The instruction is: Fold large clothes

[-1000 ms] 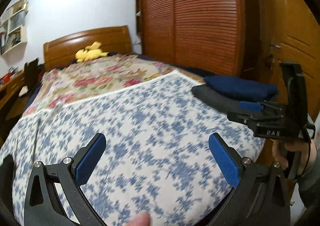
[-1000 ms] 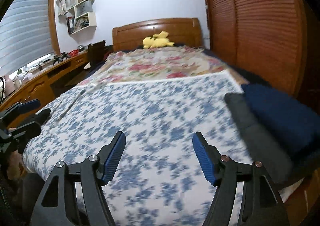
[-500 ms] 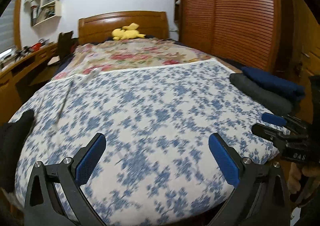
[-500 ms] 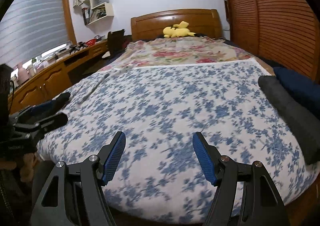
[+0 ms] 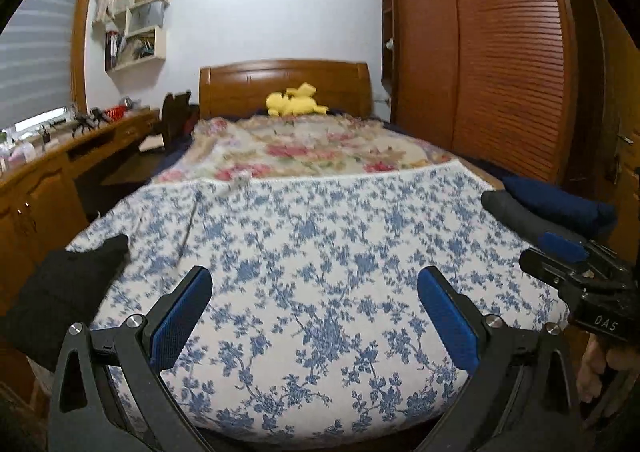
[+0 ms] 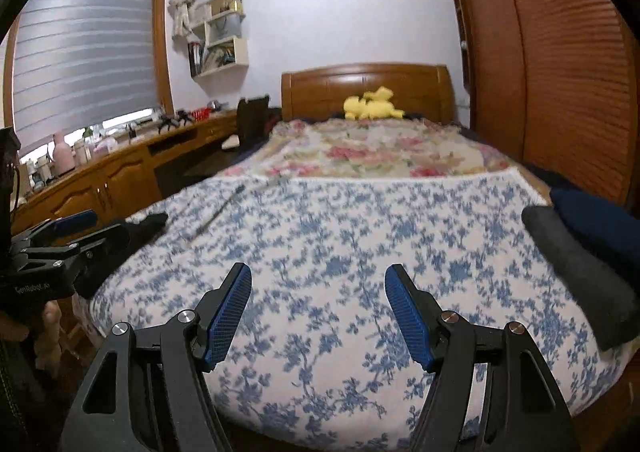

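Note:
A black garment (image 5: 60, 292) lies bunched on the bed's near left corner; it also shows as a black garment (image 6: 148, 226) at the left of the right wrist view. Two folded pieces sit at the bed's right edge: a dark grey one (image 5: 520, 215) (image 6: 576, 272) and a navy one (image 5: 560, 203) (image 6: 596, 223) beside it. My left gripper (image 5: 314, 288) hovers over the foot of the bed, open and empty. My right gripper (image 6: 318, 290) is likewise open with nothing between its blue pads. Each gripper shows at the edge of the other's view.
The bed carries a blue-flowered cover (image 5: 320, 252) in front and a floral blanket (image 5: 312, 151) behind, with a yellow plush toy (image 5: 296, 101) at the wooden headboard. A wooden desk (image 6: 100, 179) runs along the left wall, a louvred wardrobe (image 5: 500, 51) along the right.
Both views have swung leftwards across the bed. The black garment at the left corner has come into view, and the folded pile has slid towards the right edge. Both grippers' jaws stayed apart.

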The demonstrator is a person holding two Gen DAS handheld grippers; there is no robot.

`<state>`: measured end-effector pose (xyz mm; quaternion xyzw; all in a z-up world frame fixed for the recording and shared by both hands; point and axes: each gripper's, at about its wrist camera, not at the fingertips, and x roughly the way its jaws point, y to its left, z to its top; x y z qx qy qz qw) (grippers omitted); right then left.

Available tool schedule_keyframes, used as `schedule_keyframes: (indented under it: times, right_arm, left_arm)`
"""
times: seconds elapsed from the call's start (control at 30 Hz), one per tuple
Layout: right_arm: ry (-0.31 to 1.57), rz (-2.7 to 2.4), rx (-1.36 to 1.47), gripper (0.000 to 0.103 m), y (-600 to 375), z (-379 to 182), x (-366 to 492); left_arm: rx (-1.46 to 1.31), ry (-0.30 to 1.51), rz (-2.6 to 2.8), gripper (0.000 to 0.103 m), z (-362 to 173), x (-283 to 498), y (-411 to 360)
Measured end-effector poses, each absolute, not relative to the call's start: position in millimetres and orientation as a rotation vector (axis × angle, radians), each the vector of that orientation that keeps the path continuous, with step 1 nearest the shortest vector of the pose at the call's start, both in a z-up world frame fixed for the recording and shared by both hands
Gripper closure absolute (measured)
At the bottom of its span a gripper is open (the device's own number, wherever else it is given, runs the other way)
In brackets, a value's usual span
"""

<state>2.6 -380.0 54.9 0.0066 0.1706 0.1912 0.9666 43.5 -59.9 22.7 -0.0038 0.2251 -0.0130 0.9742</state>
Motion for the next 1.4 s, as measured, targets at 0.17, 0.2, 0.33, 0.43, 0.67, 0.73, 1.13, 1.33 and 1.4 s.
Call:
schedule_keyframes:
  times: [0.17,0.2,0.33,0.43,0.67,0.73,1.13,1.33,1.4]
  right_arm:
    - [0.285,0.379,0.014,0.032,-382.6,62.2,-6.5]
    - [0.278,0.379,0.015,0.032,-383.3,64.1,-8.9]
    - [0.263,0.388,0.023,0.032,-380.3,48.6,-11.0]
    - [0.258,0.389,0.030,0.032,-382.2,44.6,-12.0]
    - [0.265,0.387,0.031,0.032,-378.1,35.1,-1.6]
    - [0.266,0.389,0.032,0.032,-377.7,35.3,-0.6]
    - [0.265,0.386,0.033,0.032,-375.5,34.7,3.4]
    - [0.263,0.383,0.033,0.032,-373.5,33.8,4.7]
    - [0.261,0.382,0.033,0.032,-372.9,33.7,4.9]
  left_arm:
    - [-0.005,0.396,-0.030,0.001,37.9,29.2,-61.7]
    - [-0.006,0.388,-0.032,0.001,39.8,27.3,-61.9]
    - [-0.009,0.366,-0.027,0.001,43.7,22.0,-62.9]
    - [-0.003,0.359,-0.025,0.000,43.7,20.4,-64.3]
    - [-0.004,0.360,-0.026,0.001,41.7,21.2,-65.0]
    - [-0.003,0.361,-0.026,0.001,41.0,20.6,-66.2]
    - [-0.005,0.365,-0.029,0.001,38.9,21.0,-65.7]
    - [-0.006,0.365,-0.029,0.001,37.0,21.6,-65.9]
    - [-0.005,0.366,-0.029,0.001,37.0,21.7,-66.0]
